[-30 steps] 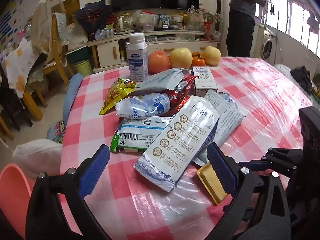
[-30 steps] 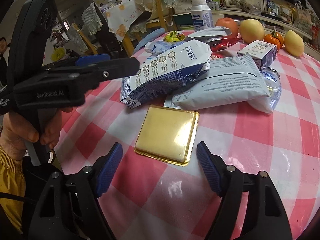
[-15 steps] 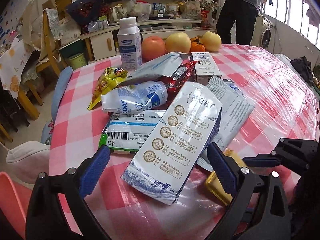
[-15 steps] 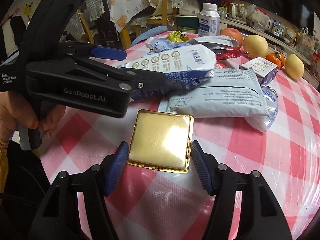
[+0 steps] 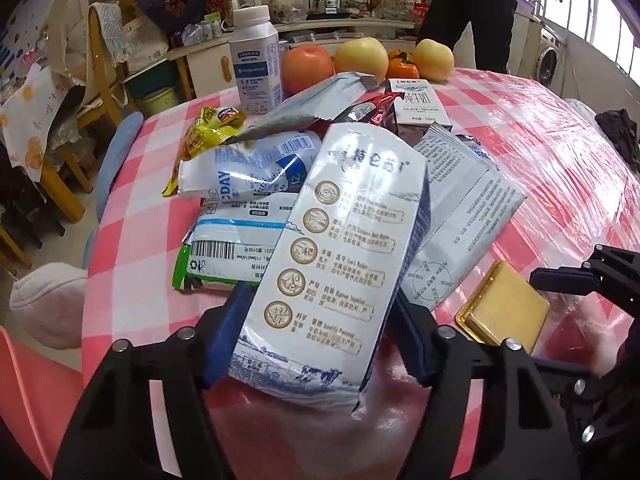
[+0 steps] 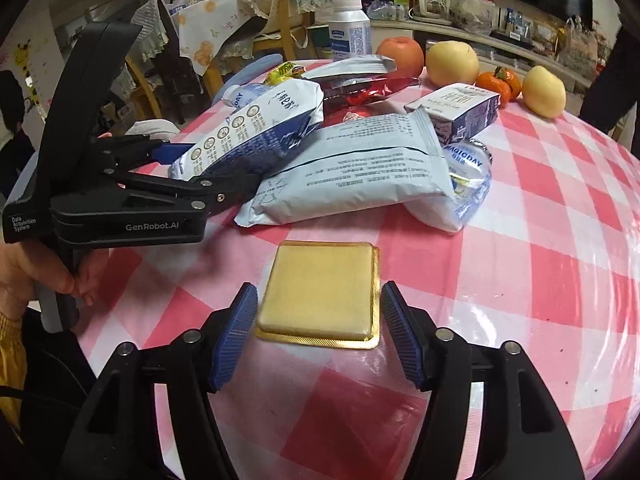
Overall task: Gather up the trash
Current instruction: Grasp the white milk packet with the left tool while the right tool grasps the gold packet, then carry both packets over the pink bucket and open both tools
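milk bag point(image 5: 336, 256) sits squeezed in the left gripper point(image 5: 320, 336), jaws just closing; right gripper point(image 6: 316, 340) jaws just opening beside gold tray point(image 6: 320, 288) on the counter point(image 6: 520, 280)

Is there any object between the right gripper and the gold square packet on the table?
Nothing visible. The gold square packet lies flat on the checked tablecloth, directly ahead of the right gripper; its jaws have just been opening, pads either side, not touching. The wrapper pile lies beyond it.

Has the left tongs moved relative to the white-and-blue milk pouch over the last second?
Yes. The left tongs advanced toward the pile; its jaws have just been closing and now flank the milk pouch, earlier lying ahead of them.
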